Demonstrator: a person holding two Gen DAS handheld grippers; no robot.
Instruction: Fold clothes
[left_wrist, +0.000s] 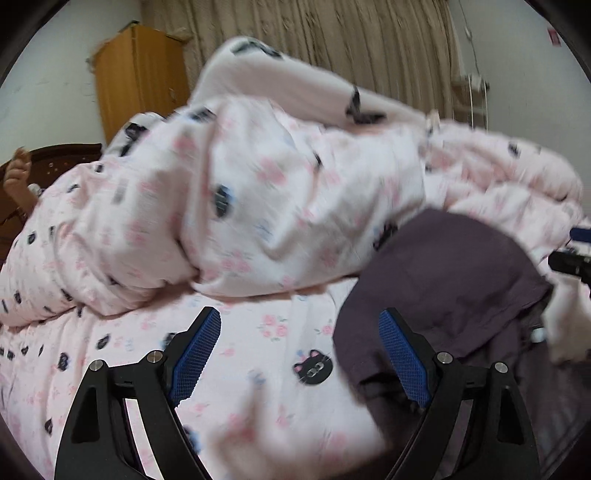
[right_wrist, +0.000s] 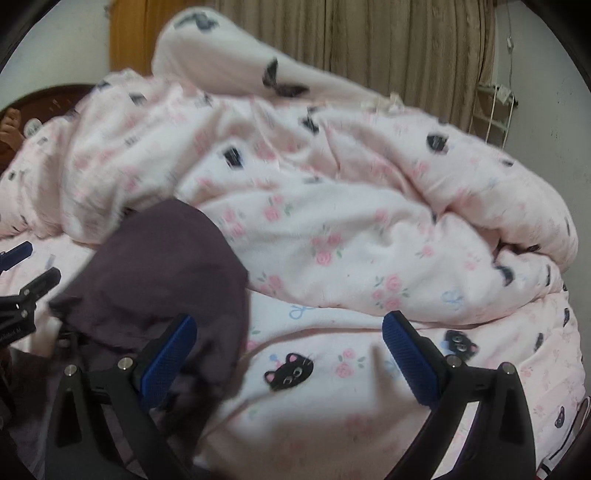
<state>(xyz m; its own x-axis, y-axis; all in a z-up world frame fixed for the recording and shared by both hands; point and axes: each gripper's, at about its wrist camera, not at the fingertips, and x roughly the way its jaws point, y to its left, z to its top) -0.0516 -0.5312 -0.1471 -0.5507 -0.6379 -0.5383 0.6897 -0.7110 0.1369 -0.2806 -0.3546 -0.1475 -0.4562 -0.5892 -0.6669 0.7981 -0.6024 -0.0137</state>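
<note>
Both tongs angled down over the bed (right_wrist: 369, 369). The left tongs (left_wrist: 299, 350) stood spread wide, pinching nothing, above the pink cat-print sheet beside the dark purple garment (left_wrist: 443, 288). The right tongs (right_wrist: 290, 354) were likewise spread and empty, their left finger (right_wrist: 168, 358) over the garment's edge. A rumpled quilt (right_wrist: 332, 221) lay behind.

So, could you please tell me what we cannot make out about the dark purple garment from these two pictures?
- Left wrist view: the dark purple garment is cut off at the lower right edge, and motion blur smears its outline.
- Right wrist view: the left finger of the right gripper covers the garment's lower part, so its type is unclear.
- Both views: the bunched pink duvet hides its far edge.
</note>
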